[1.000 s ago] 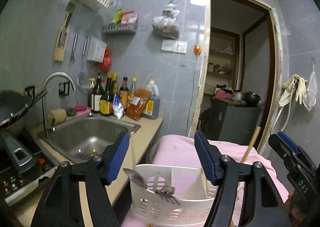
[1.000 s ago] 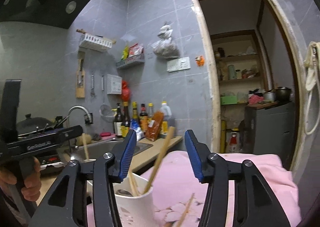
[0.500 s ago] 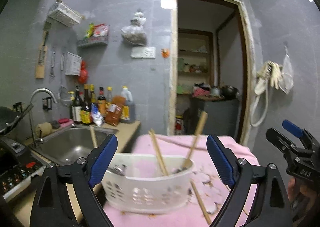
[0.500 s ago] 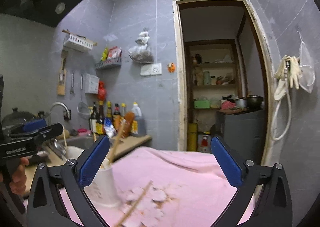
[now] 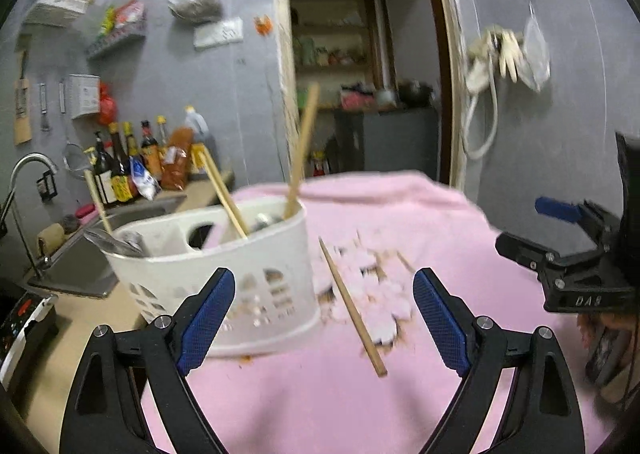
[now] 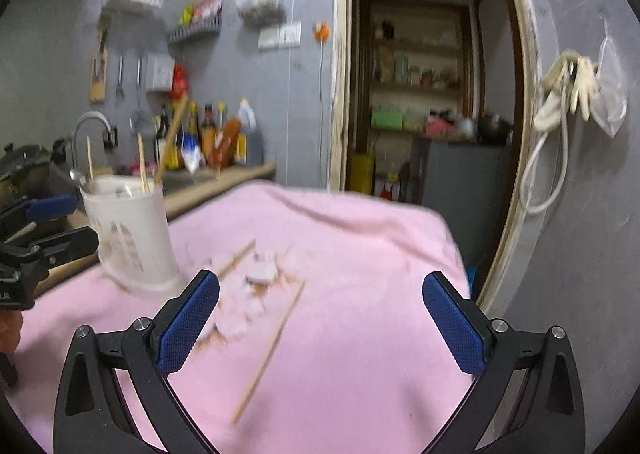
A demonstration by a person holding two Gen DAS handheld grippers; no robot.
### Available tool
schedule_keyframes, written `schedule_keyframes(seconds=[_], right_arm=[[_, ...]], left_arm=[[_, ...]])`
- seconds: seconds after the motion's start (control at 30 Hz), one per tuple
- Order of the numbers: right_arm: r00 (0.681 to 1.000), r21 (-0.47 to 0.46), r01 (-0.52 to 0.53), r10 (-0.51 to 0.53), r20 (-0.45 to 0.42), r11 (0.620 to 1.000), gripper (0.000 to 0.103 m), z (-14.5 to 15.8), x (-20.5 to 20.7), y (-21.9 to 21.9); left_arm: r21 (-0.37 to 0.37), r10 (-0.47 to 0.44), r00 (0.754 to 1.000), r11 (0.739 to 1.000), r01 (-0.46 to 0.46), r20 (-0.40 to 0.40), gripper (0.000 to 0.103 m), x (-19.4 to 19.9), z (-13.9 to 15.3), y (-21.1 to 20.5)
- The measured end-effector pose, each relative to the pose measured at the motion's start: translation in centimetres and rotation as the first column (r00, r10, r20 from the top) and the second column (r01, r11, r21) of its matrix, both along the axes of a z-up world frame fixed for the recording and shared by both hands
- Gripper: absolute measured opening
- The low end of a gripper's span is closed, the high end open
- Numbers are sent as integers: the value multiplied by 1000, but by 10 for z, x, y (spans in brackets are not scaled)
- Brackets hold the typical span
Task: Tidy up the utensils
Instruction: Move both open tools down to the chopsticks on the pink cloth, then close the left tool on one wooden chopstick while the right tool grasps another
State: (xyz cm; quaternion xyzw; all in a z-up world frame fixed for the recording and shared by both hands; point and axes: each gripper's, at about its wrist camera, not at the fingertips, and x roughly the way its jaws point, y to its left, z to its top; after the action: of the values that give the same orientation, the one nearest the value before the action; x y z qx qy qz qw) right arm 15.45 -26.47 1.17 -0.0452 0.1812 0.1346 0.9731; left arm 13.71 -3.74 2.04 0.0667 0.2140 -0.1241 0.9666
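Chopstick lies loose on the pink cloth between my left hand-held gripper fingers, untouched; another lies before my right hand-held gripper. Both jaws gape wide, empty. White utensil caddy stands just left, crowding my left finger.

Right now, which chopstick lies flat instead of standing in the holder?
The loose chopstick on the pink cloth, right of the white holder; the others stand inside it.
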Motion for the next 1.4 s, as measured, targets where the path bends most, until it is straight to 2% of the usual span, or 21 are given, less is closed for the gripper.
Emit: schedule_keyframes(seconds=[0.13,0.23,0.33,0.43,0.5,0.53,0.6,0.67,0.73,0.8,0.9,1.03,1.23,1.4], right_arm=[[988,10,-46,47,-146,999,103,-17,18,-3],[962,22,-76,79,-262,997,99,-30,34,-4],[926,45,-95,105,-363,994,84,-42,53,-4],[895,55,-114,127,-427,992,69,-51,69,-1],[877,63,-131,145,-458,989,55,-56,80,4],[874,62,-134,148,-462,989,52,-58,86,7],[864,76,-147,165,-476,986,38,-59,95,13],[840,98,-164,191,-508,982,33,-63,105,20],[838,80,-169,186,-513,982,28,-65,111,27],[835,64,-176,183,-520,982,15,-65,113,31],[837,40,-176,171,-519,984,10,-65,109,33],[838,23,-183,168,-520,983,6,-65,102,33],[834,8,-197,172,-524,980,4,-64,84,29],[831,-27,-219,172,-530,975,4,-61,64,26]], left_arm=[[50,-28,994,998,33,-104,87,16,-19,-14],[50,-46,982,997,56,-181,87,28,-30,-18],[35,-55,969,997,65,-239,85,40,-37,-19],[34,-69,953,996,83,-296,72,51,-42,-22],[34,-83,937,994,101,-339,58,59,-47,-26],[26,-94,925,993,112,-368,54,65,-52,-27],[7,-104,903,993,118,-416,42,74,-57,-29],[-8,-105,883,993,114,-458,37,84,-63,-30],[-9,-96,872,994,105,-481,32,90,-66,-30],[-15,-93,854,995,99,-512,21,95,-69,-30],[-48,-110,837,994,99,-537,10,96,-69,-28],[-47,-103,831,995,92,-546,7,88,-65,-25],[-87,-121,806,992,87,-580,5,68,-63,-8],[-74,-117,807,993,92,-578,5,37,-57,8]])
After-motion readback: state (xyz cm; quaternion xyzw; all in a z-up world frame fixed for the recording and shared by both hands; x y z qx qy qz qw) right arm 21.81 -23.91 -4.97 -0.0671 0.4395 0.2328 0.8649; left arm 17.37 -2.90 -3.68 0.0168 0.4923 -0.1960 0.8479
